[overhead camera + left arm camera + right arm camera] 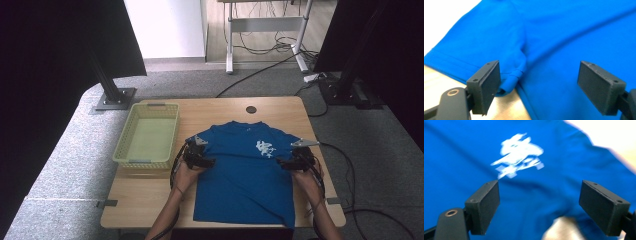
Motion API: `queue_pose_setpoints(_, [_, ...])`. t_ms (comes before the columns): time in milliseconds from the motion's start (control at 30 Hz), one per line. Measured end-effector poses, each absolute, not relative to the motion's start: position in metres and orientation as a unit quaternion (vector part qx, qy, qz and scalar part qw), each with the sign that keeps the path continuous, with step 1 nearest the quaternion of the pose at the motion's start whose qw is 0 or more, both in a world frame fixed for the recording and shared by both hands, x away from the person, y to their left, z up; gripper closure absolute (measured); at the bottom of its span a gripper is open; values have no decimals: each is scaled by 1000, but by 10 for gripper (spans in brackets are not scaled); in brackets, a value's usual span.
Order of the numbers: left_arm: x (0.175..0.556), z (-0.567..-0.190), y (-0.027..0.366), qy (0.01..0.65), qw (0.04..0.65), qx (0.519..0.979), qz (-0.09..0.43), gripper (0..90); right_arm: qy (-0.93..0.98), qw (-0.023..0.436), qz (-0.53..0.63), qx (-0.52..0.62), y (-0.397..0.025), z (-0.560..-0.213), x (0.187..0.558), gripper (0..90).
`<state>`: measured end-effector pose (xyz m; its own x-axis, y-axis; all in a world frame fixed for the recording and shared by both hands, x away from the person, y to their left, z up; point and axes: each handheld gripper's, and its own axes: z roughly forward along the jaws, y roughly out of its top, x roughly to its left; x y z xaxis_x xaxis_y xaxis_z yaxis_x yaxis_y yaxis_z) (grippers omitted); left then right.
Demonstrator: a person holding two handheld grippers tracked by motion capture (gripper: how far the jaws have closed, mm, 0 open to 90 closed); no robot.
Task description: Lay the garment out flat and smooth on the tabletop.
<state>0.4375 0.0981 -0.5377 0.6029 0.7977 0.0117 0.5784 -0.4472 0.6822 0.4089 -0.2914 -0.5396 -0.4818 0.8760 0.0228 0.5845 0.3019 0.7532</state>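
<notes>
A blue T-shirt (245, 172) with a white chest print (265, 148) lies flat on the wooden table (145, 195), collar away from me. My left gripper (206, 162) hovers at the shirt's left side by the sleeve, jaws wide open. In the left gripper view the open gripper (537, 90) frames the sleeve hem and armpit fold (514, 77). My right gripper (286, 163) sits at the shirt's right edge, also open. In the right gripper view the gripper (539, 207) points at the shirt (461, 170) just below the white print (520, 152), blurred.
A pale yellow-green plastic basket (124, 150) stands on the table's left side, close to the left gripper. A dark round cable hole (251, 109) sits near the far edge. Black stand bases (116, 98) and cables lie on the grey floor beyond.
</notes>
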Motion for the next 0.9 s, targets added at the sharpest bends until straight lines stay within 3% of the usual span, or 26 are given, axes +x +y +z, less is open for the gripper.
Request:
queue_pose_setpoints(333, [453,-549,97,424,323,827,179,111,777,204,344,486,-303,-559,433,156])
queue_pose_setpoints(467, [451,-547,95,422,325,827,180,131,785,196,340,480,-305,-557,438,165])
queue_pose_setpoints(733, [427,-528,92,391,348,832,184,121,778,198,378,461,-305,-544,418,161])
queue_pose_setpoints(900, [407,-535,89,383,339,837,194,115,790,197,375,444,-299,-543,396,161])
